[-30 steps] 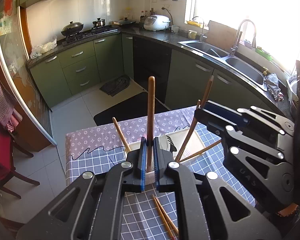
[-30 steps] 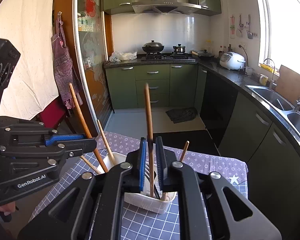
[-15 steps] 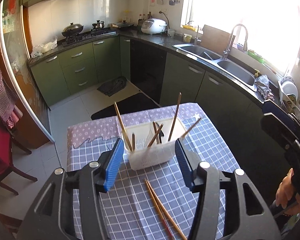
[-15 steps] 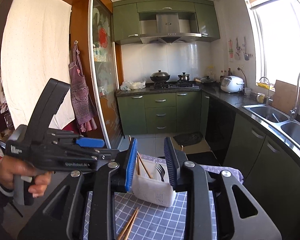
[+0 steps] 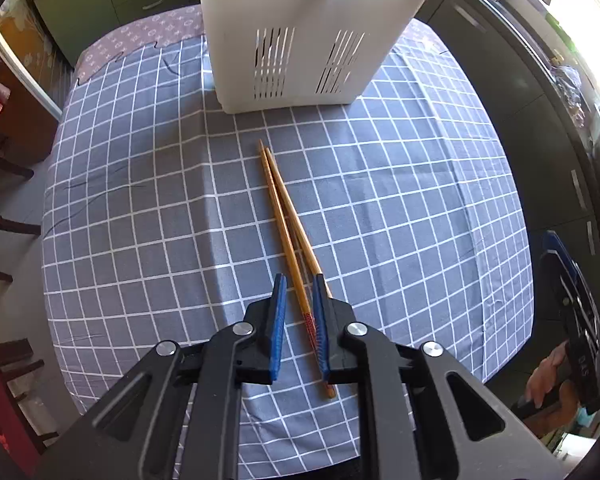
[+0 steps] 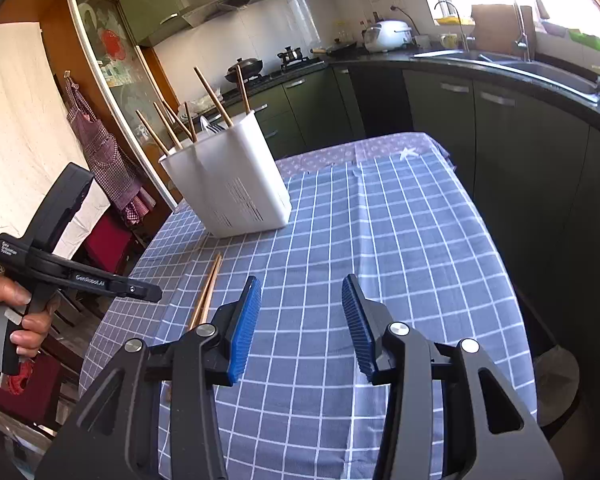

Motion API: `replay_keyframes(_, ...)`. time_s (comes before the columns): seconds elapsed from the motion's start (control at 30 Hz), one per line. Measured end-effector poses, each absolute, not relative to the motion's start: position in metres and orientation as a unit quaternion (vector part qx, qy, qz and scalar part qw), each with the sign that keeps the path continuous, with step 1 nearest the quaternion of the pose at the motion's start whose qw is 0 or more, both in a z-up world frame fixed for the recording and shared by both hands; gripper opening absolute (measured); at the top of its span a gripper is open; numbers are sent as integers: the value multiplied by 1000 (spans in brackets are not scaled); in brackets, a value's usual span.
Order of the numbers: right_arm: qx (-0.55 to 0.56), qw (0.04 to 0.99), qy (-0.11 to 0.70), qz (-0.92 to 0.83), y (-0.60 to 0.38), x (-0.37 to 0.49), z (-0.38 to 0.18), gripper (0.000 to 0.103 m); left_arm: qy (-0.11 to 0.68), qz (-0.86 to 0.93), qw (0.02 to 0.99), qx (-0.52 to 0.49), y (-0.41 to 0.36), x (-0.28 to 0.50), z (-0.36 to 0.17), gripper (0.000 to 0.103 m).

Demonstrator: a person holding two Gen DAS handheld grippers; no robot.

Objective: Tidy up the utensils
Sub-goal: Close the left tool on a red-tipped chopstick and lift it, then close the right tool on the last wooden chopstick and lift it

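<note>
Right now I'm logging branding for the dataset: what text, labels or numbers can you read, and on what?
"GenRobot.AI": white print on the left gripper body, seen from the right wrist view.
Small white label on that gripper's rear block: too small to read.
Embossed letters on the right gripper body at the left wrist view's edge: partly cut off, unreadable.
Papers behind the glass door: too blurred to read.

Left wrist view: looking steeply down, close over the checked tablecloth (image 5: 380, 200). Right wrist view: facing forward and slightly down along the table toward kitchen cabinets (image 6: 440, 100). Both taking in the white holder (image 5: 300, 32) and chopsticks (image 5: 284, 208).
</note>
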State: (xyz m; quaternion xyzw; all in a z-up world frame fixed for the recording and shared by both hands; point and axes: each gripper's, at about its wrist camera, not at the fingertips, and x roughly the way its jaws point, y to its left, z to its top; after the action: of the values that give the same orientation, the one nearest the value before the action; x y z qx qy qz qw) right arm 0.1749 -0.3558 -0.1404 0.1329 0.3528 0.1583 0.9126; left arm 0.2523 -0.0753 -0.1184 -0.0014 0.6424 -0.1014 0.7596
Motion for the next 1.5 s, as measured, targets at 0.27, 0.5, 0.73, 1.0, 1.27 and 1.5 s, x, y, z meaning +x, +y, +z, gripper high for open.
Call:
replay_keyframes(0.27, 153, 904, 364, 162, -368, 175, -160, 43, 663, -56, 747, 8, -85, 279, -144, 10)
replay_keyframes(0.5, 163, 901, 365, 167, -372, 179, -161, 43, 679, -42, 733, -2, -91, 288, -160, 10)
replay_keyframes(0.73, 175, 898, 368, 166, -377, 177, -162, 43, 687, -22, 726, 17, -102, 299, -171, 10)
replay_keyframes(1.0, 175, 898, 370, 161, -376, 177, -161, 43, 688, -14, 725, 31, -112, 312, -180, 10)
replay_keyframes(1.27, 158, 899, 377, 159, -367, 177, -159, 45, 676, -33, 736, 8, -95, 298, -163, 7)
replay_keyframes(1.5, 127, 891, 398, 180, -336, 188, -157, 49, 598, -69, 799, -2, -70, 262, -98, 7)
